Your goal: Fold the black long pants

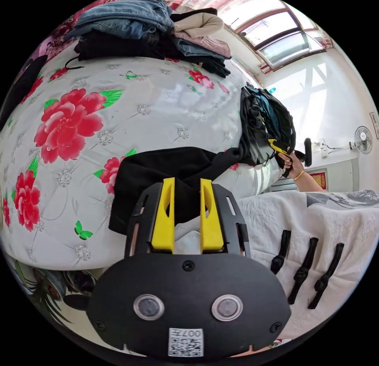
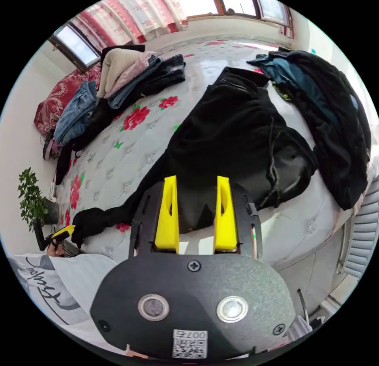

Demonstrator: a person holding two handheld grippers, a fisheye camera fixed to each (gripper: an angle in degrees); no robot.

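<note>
While black long pants (image 2: 237,136) lie stretched along floral mattress (image 1: 158,105) near edge, left gripper (image 1: 188,208) jaws parted over leg end, right gripper (image 2: 196,214) jaws parted over waist, neither gripping; clothes pile (image 1: 150,30) at far corner

Hovering with yellow jaws apart: left gripper (image 1: 188,202) over leg end of black long pants (image 1: 166,176), lying across floral mattress (image 1: 118,117). Holding pants' far end: right gripper (image 1: 281,148). Sitting beyond: folded clothes pile (image 1: 150,30).
</note>
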